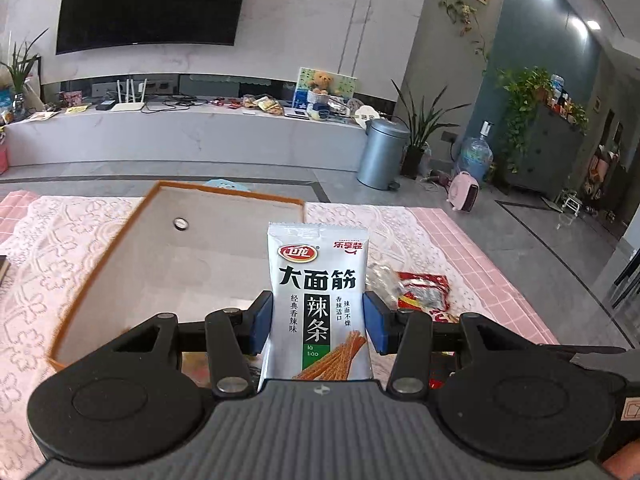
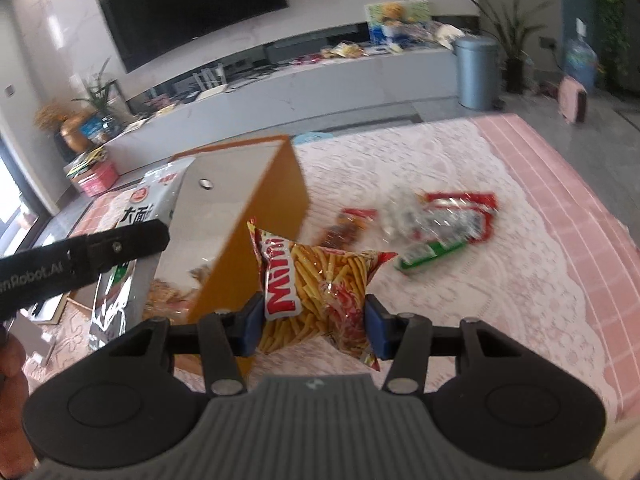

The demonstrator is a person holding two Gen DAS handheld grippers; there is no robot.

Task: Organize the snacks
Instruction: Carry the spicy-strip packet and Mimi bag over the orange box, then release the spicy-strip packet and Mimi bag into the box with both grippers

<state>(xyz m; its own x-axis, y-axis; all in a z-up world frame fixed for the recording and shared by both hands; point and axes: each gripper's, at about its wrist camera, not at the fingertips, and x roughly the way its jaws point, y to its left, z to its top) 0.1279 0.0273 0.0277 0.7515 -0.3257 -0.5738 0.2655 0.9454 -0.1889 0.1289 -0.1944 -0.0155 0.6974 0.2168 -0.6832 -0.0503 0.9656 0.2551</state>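
My left gripper [image 1: 319, 322] is shut on a white latiao packet [image 1: 318, 280], held upright over the near right part of the orange-rimmed box [image 1: 100, 256], which has a grey floor. My right gripper [image 2: 314, 330] is shut on a puffy red-and-yellow Mimi stick-snack bag [image 2: 320, 280], held above the lace cloth just right of the box's orange wall [image 2: 256, 240]. The white packet [image 2: 148, 208] and the left gripper's black body [image 2: 88, 256] show at the left of the right wrist view. More snacks lie loose on the cloth: a red-and-clear packet [image 2: 440, 220] and a small red one [image 2: 352, 228].
The box sits on a table under a pink check cloth [image 1: 480, 264] with a white lace overlay [image 1: 48, 248]. A round metal stud [image 1: 180, 223] marks the box floor. Beyond the table are grey floor, a metal bin [image 1: 382, 152], a TV bench and potted plants.
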